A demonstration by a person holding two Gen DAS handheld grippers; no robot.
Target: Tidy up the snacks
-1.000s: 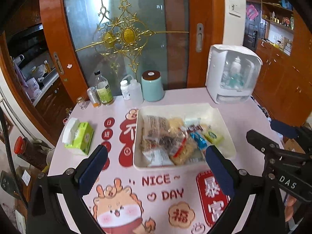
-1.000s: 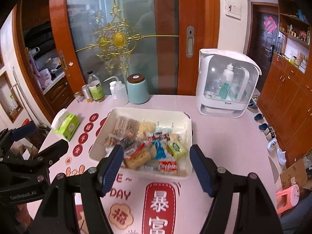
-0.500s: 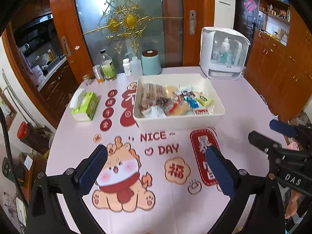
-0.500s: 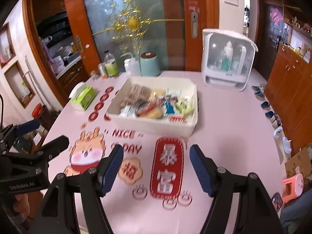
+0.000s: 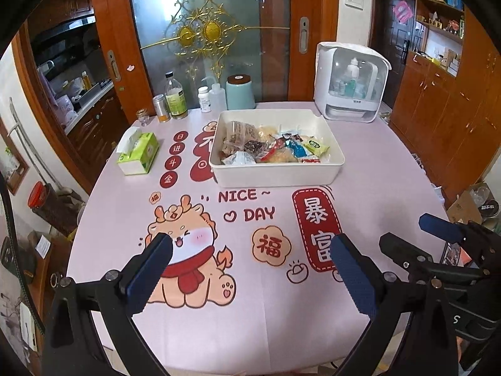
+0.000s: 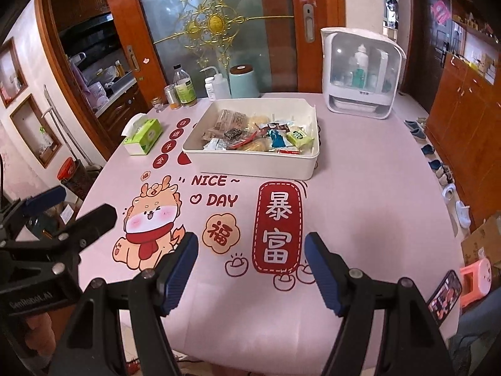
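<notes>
A white tray [image 5: 275, 175] at the far middle of the pink table holds a pile of wrapped snacks [image 5: 269, 148]. It also shows in the right wrist view [image 6: 250, 164], with the snacks [image 6: 256, 136] inside. My left gripper [image 5: 250, 249] is open and empty, above the near edge of the table, well short of the tray. My right gripper [image 6: 250, 246] is open and empty, also near the front edge. Each gripper shows in the other's view, the right one [image 5: 438, 235] at the right, the left one [image 6: 62, 206] at the left.
A green tissue box [image 5: 137, 153] lies left of the tray. Bottles [image 5: 175, 97], a teal canister [image 5: 239, 92] and a white sterilizer cabinet [image 5: 350, 84] stand along the table's far edge. Wooden cupboards [image 5: 444, 109] line the right side.
Both grippers have pulled back from the tray toward the near edge of the table. The tray now looks smaller and farther away. Both stay open and empty.
</notes>
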